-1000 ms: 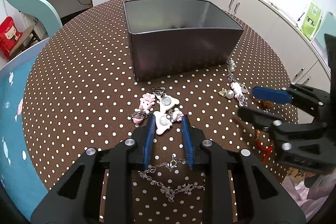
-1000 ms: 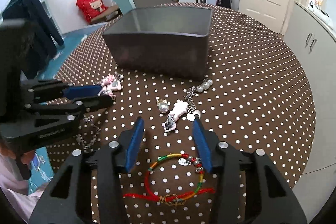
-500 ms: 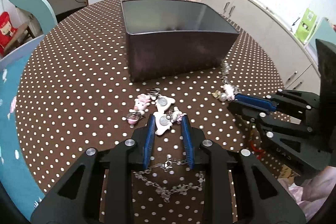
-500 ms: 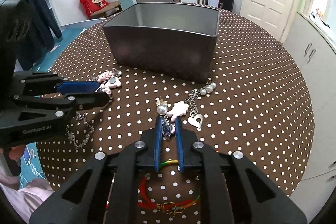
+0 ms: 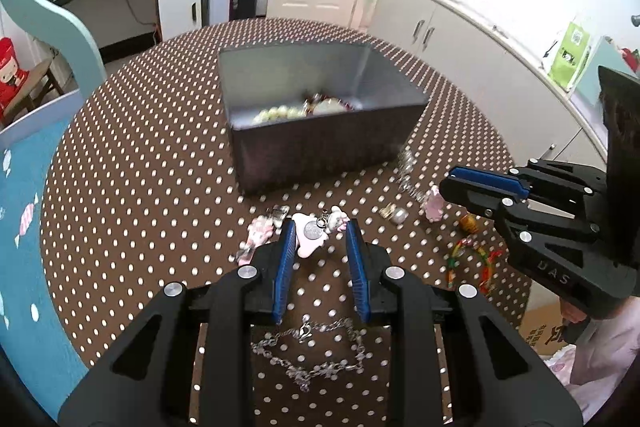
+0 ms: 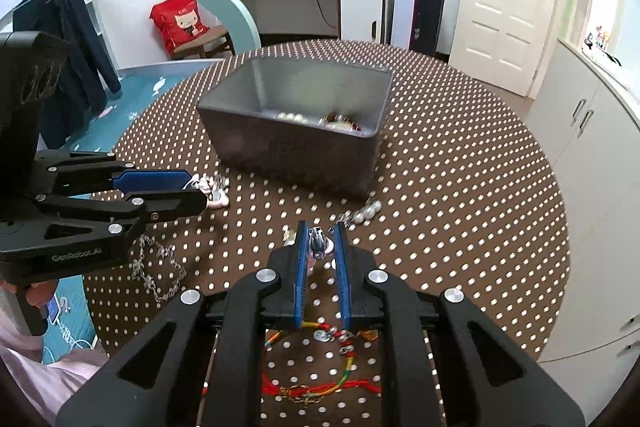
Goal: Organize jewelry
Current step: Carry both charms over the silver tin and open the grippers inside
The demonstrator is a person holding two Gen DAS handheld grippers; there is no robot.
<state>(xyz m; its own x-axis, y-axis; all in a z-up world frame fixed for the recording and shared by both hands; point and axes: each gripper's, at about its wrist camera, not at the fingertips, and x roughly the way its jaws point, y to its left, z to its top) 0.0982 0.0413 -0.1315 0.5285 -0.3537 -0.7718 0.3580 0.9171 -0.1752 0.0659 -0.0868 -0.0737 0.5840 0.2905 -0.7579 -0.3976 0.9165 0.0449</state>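
A grey metal box [image 5: 320, 147] [image 6: 296, 155] with pearls inside stands mid-table. My left gripper [image 5: 320, 225] [image 6: 196, 191] is shut on a pink and white cat charm keychain [image 5: 310, 239], which spans the narrow gap between its blue pads; part of it hangs blurred at the left. My right gripper [image 6: 320, 227] [image 5: 446, 181] is shut on the charm end of a pearl charm bracelet [image 6: 318, 247]. Its pearls [image 6: 364, 213] trail toward the box. In the left wrist view the bracelet [image 5: 434, 207] dangles blurred under the right fingertips.
A silver chain [image 5: 312, 359] [image 6: 160, 275] lies on the brown dotted tablecloth [image 5: 160, 167] near the left gripper. A red, yellow and green cord bracelet [image 6: 320, 387] [image 5: 472, 259] lies under the right gripper. The round table's edge runs close behind both grippers.
The right jaws closed from wide apart onto the bracelet's charm. Both grippers rose slightly with their pieces, and the pearls inside the box came into sight.
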